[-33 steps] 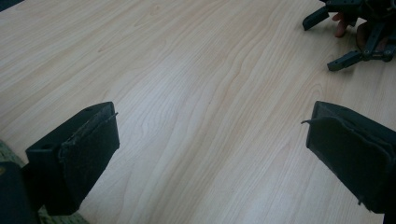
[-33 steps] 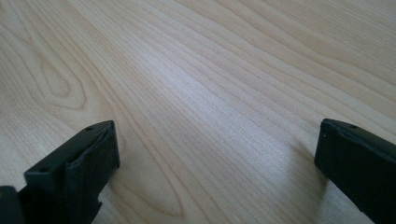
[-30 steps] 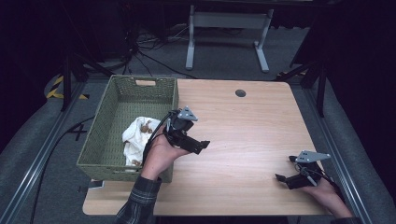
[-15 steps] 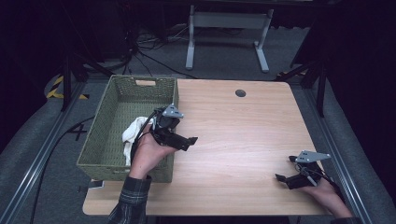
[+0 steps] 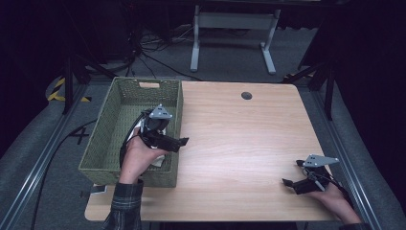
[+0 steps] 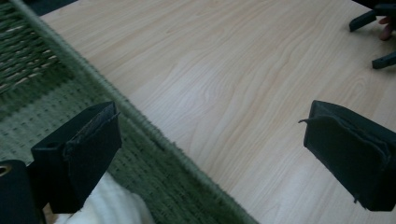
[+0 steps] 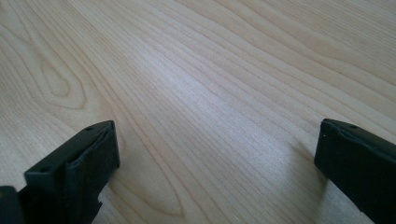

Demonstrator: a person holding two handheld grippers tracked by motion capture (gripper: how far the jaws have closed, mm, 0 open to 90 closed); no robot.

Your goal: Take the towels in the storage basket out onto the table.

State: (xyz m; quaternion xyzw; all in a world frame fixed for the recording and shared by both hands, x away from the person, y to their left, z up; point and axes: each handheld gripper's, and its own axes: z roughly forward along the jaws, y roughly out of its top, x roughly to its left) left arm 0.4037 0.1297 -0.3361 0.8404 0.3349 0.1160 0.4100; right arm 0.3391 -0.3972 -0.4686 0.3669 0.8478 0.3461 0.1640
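Note:
A green woven basket [image 5: 107,139] stands on the left part of the wooden table [image 5: 239,139]. A white cloth [image 5: 159,161] lies inside it, mostly hidden under the person's left hand. My left gripper [image 5: 181,142] hovers over the basket's right wall, jaws pointing right, open and empty. In the left gripper view its jaws stand wide apart across the basket rim [image 6: 140,121], with the white cloth [image 6: 107,205] at the bottom left. My right gripper [image 5: 292,173] rests low at the table's near right corner, open, with bare wood [image 7: 210,93] between its jaws.
A small dark round hole [image 5: 246,95] sits near the table's far edge. Beyond the table stand a grey metal stand [image 5: 230,28] and cables on the dark floor. The other gripper [image 6: 373,18] shows far off in the left gripper view.
The left hand and gripper have moved left and nearer, from the basket's right edge to above its inside, now covering most of the cloth. The right gripper has stayed still.

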